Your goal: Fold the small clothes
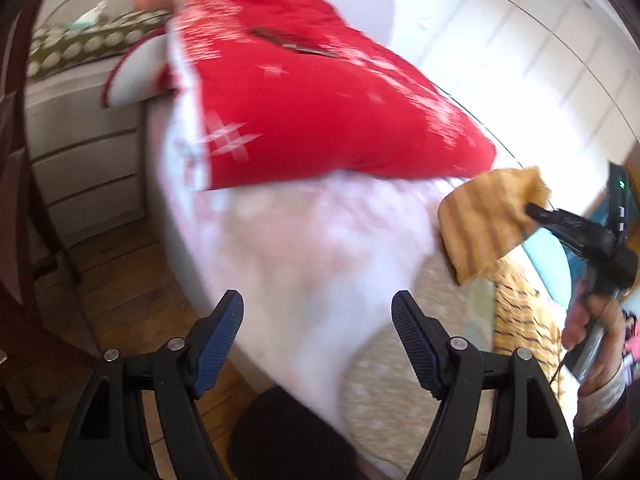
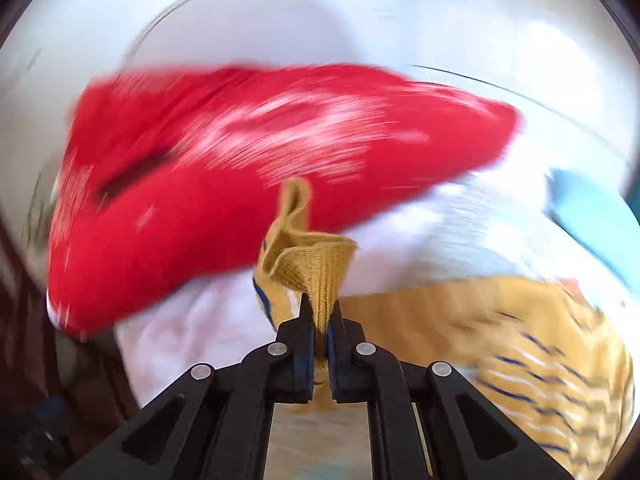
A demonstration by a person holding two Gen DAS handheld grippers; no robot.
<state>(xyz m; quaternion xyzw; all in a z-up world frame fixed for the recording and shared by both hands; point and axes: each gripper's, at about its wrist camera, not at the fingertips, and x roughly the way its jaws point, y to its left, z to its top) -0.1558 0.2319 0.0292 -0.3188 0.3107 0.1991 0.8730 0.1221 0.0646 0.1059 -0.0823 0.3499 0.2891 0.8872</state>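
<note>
Left wrist view shows the left gripper [image 1: 318, 344] spread wide, its ridged blue pads [image 1: 218, 344] bare and gripping nothing, hanging over the near edge of a bed [image 1: 304, 248] covered in pale, soft, faintly patterned cloth. A plump red cushion [image 1: 320, 112] with white snowflake stitching lies across the bed's far half. At the right, the right gripper [image 1: 532, 210] is clenched on a mustard ribbed garment [image 1: 488, 224], lifting one corner clear of the bed so that it droops in a loose fold. Just below it, a yellow cloth [image 1: 520, 316] with dark wavy stripes lies flat on the bed by the right edge, beside a round woven mat [image 1: 384, 380]. Wooden floor [image 1: 120, 280] opens to the left of the bed, with white drawers [image 1: 88, 168] beyond it.

Right wrist view shows the right gripper [image 2: 320, 312] with its jaws pinched tight on the garment's [image 2: 316, 260] knitted edge, which stands up above the tips in a crumpled ridge. The cushion [image 2: 240, 184] sits behind it, smeared by motion blur, and the striped cloth [image 2: 520, 344] spreads out low at the right. White bedcloth [image 2: 440, 232] lies open between cushion and striped cloth.
</note>
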